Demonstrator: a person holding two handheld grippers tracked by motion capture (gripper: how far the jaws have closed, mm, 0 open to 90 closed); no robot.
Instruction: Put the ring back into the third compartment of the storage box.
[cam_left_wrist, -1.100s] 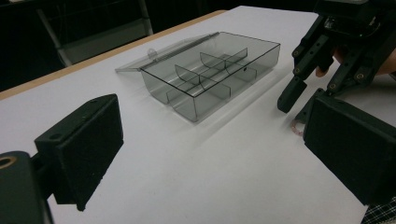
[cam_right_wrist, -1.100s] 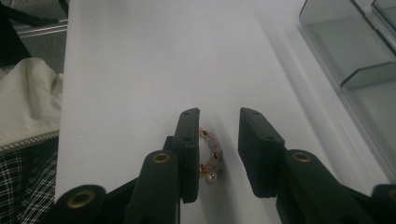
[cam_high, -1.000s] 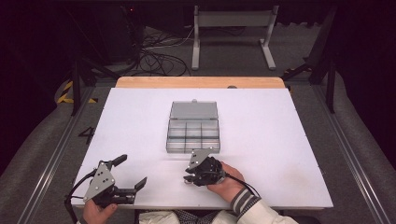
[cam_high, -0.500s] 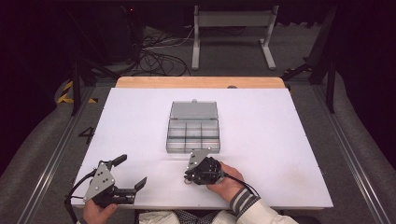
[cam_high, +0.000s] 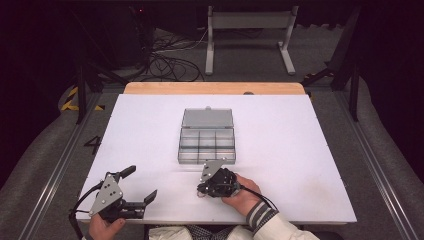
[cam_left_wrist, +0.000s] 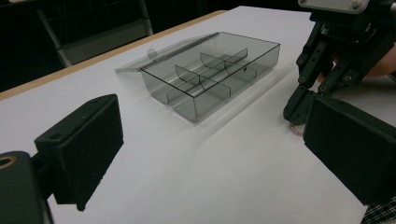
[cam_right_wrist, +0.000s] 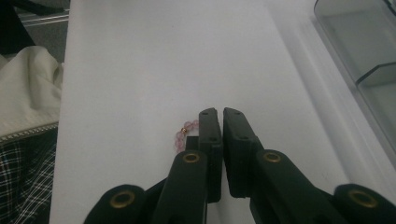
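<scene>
While the left tool (cam_high: 137, 186) rests near the front left corner of the white counter (cam_high: 300, 150) with its jaws spread wide and nothing between them, the right tool (cam_high: 202, 186) stands tip-down on the counter just in front of the clear plastic box (cam_high: 207, 142). In the right gripper view its jaws have just been closing and now stand nearly together, with only a thin slit left between the pads. A short string of pink beads (cam_right_wrist: 185, 132), one of them gold, lies on the counter and curls out from the left side of the tips; whether any of it is pinched between the pads cannot be told, since the jaws cover that end of it.

From the left gripper view the right tool (cam_left_wrist: 299, 114) points down at the counter, and a bit of the pink beads (cam_left_wrist: 295, 129) shows at its tips. The box (cam_left_wrist: 210, 74) sits near the middle of the counter, its lid folded flat open on the far side and thin dividers splitting it into compartments. The box is near the beads but apart from them. A hand (cam_high: 245, 197) in a striped cuff holds the right tool, and another hand (cam_high: 102, 227) grips the left one at the counter's front edge.
</scene>
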